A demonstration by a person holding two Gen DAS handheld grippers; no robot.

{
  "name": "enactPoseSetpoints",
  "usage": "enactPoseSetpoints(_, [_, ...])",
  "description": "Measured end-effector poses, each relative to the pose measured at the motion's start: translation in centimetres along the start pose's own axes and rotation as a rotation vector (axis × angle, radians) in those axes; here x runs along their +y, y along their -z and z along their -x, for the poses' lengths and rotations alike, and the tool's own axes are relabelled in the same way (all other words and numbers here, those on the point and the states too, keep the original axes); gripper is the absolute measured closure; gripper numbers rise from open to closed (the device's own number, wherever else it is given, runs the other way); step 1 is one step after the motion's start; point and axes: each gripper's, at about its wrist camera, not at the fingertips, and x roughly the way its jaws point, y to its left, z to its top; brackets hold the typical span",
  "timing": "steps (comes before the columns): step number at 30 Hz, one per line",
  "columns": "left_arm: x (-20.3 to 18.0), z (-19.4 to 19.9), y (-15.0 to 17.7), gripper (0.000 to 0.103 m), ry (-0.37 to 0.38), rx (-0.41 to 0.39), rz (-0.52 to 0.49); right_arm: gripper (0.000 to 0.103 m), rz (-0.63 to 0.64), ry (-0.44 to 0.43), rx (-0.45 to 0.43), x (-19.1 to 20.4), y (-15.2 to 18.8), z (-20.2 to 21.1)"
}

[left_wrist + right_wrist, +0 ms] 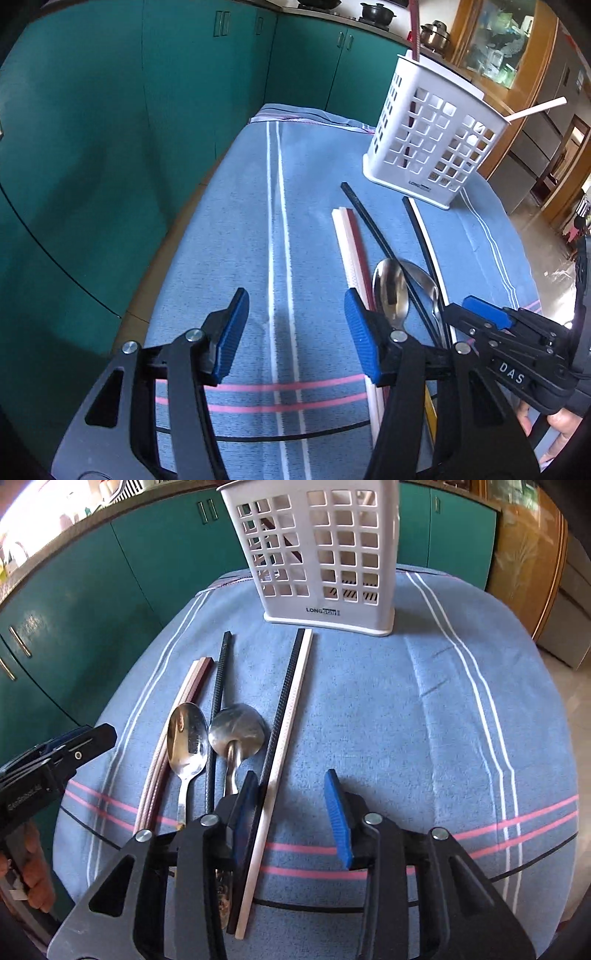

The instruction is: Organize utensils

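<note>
A white slotted utensil holder (325, 554) stands at the far end of the blue cloth; it also shows in the left wrist view (432, 136) with a red and a white chopstick standing in it. In front lie two steel spoons (186, 740) (238, 731), a pink and brown chopstick pair (173, 734), a black chopstick (218, 705) and a black and white pair (284, 734). My right gripper (291, 812) is open, low over the black and white pair. My left gripper (295, 332) is open over bare cloth, left of the utensils (391, 291).
The blue striped cloth (424, 709) covers a small round table. Green cabinets (110, 129) stand close behind and to the left. A wooden cabinet (498, 48) and pots on a counter (376, 13) are at the back right.
</note>
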Motion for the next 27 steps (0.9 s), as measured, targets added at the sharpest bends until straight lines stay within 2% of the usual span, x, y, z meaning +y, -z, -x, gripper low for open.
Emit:
enactPoseSetpoints(2, [0.0, -0.1, 0.1, 0.047, 0.001, 0.002, 0.0, 0.089, -0.006, 0.0, -0.006, -0.1, 0.1, 0.0])
enactPoseSetpoints(5, [0.0, -0.4, 0.1, 0.047, 0.0, 0.01, 0.004, 0.101, -0.039, 0.043, 0.002, -1.1, 0.2, 0.2])
enactPoseSetpoints(10, [-0.1, -0.9, 0.2, 0.046, 0.005, 0.026, 0.003, 0.101, -0.101, 0.003, -0.011, -2.3, 0.4, 0.7])
enactPoseSetpoints(12, [-0.5, -1.2, 0.3, 0.046, 0.015, 0.04, -0.008, 0.098, -0.102, -0.004, -0.007, -2.4, 0.3, 0.7])
enactPoseSetpoints(14, [-1.0, -1.4, 0.4, 0.043, 0.029, 0.051, -0.027, 0.088, -0.084, 0.004, -0.008, -2.1, 0.2, 0.8])
enactPoseSetpoints(17, [-1.6, -1.6, 0.6, 0.042, 0.025, 0.059, -0.053, 0.087, -0.05, -0.003, 0.002, -1.4, 0.3, 1.2])
enactPoseSetpoints(22, [-1.0, -1.2, 0.5, 0.041, 0.009, 0.053, -0.039, 0.081, -0.003, 0.035, 0.005, -0.1, -0.1, 0.3])
enactPoseSetpoints(27, [-0.4, -1.4, 0.6, 0.04, 0.002, 0.058, -0.02, 0.081, 0.011, 0.093, 0.0, 0.5, -1.6, -0.6])
